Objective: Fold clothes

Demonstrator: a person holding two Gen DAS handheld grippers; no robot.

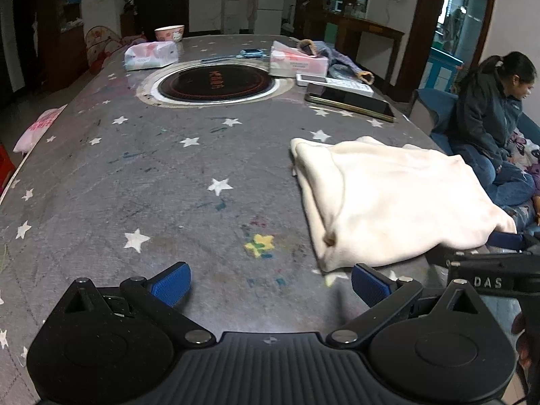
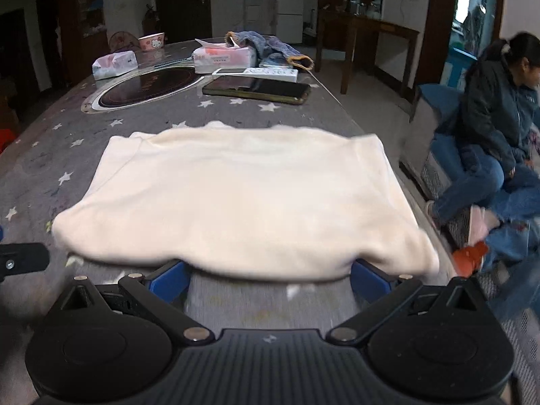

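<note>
Two grippers, one garment: your coming move turns on which of them already faces the cloth.
Worktop (image 1: 141, 168): grey, star-printed, with a round hob plate (image 1: 216, 82) set in at 12 o'clock from your left gripper.
Garment (image 2: 243, 195): cream, already folded at least once into a broad flat packet; it lies on the worktop's right side, close to that edge.
Long axis: judged from the right wrist view, it runs from 9 to 3 o'clock, square across your right gripper's line.
Right gripper (image 2: 270, 278): jaws spread wide and holding nothing; the near hem sits at 12 o'clock, draped just over both blue pads (image 2: 167, 278).
Left gripper (image 1: 270, 285): jaws also wide and empty, over bare worktop; the garment lies at 1 to 2 o'clock, its near corner just beyond the right-hand pad (image 1: 369, 285).
Nearer hand: your right, by my reading; the left would have to swing toward 2 o'clock to reach the left end of the hem.
Contact: whether the right pads touch the cloth or only sit under its edge, you cannot tell, as the hem is blurred.
Far clutter: phone (image 2: 256, 89), remote (image 2: 256, 73) and tissue packs (image 2: 222, 57) lie at 12 o'clock, well apart from the garment.
</note>
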